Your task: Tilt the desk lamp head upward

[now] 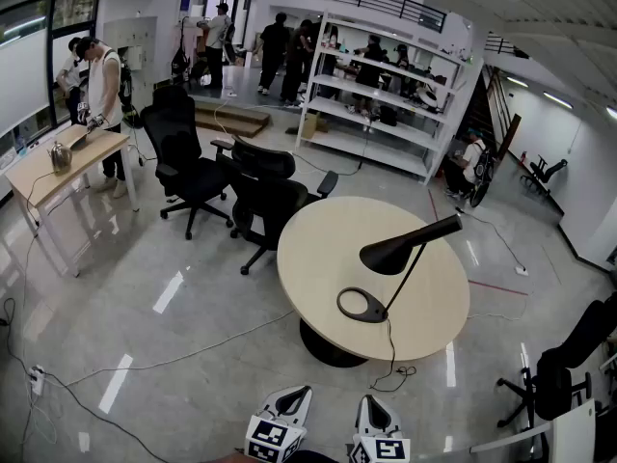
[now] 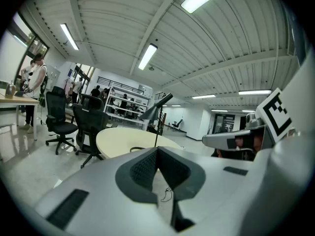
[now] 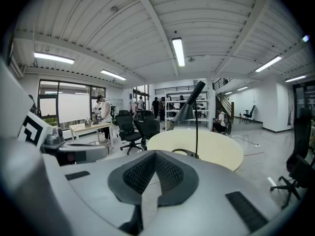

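Observation:
A black desk lamp stands on the round beige table [image 1: 318,258]. Its ring base [image 1: 362,305] sits near the table's front edge, and a thin stem rises to the cone head [image 1: 405,247], which slopes down to the left. Both grippers are low at the bottom of the head view, well short of the table. The left gripper [image 1: 297,394] and the right gripper [image 1: 371,403] are shut with nothing between their pads. In the left gripper view the left gripper [image 2: 157,149] points at the lamp head [image 2: 156,107]. In the right gripper view the right gripper [image 3: 155,152] faces the lamp head [image 3: 189,108].
Two black office chairs [image 1: 262,189] [image 1: 183,152] stand left of the table. A wooden desk [image 1: 58,167] with a person beside it is at far left, white shelving [image 1: 386,95] at the back, another chair [image 1: 569,365] at right. The lamp's cable [image 1: 390,369] hangs to the floor.

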Demonstrator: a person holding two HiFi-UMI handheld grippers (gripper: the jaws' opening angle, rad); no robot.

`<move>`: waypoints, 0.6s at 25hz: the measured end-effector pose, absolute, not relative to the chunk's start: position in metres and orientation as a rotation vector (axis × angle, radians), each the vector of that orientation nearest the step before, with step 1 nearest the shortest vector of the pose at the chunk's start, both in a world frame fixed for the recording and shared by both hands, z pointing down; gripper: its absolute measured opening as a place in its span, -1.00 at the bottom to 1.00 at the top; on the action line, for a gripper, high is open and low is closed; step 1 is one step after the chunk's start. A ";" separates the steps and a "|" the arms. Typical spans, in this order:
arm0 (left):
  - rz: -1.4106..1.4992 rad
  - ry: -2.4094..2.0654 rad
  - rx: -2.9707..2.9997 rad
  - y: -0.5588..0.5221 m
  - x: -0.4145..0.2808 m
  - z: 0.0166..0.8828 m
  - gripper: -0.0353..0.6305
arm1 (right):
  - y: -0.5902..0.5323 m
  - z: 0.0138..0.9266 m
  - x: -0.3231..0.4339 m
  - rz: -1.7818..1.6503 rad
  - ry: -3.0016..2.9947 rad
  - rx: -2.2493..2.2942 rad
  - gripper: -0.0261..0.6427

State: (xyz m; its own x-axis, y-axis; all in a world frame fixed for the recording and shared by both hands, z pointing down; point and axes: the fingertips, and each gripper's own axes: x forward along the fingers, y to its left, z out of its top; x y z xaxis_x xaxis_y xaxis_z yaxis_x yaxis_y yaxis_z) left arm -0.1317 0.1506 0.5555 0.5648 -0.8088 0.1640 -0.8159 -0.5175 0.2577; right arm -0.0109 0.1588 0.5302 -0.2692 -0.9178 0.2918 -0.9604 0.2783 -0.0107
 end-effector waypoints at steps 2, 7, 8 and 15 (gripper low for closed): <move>0.024 -1.335 2.494 0.147 -0.140 0.557 -0.75 | 0.156 0.532 -0.019 0.268 -2.315 1.738 -0.89; 0.026 -1.331 2.469 0.135 -0.152 0.561 -0.75 | 0.146 0.535 -0.027 0.264 -2.311 1.740 -0.89; 0.028 -1.329 2.467 0.132 -0.151 0.561 -0.75 | 0.142 0.535 -0.025 0.262 -2.310 1.744 -0.89; 0.067 -1.395 2.433 0.086 -0.133 0.564 -0.75 | 0.085 0.542 0.008 0.315 -2.331 1.752 -0.89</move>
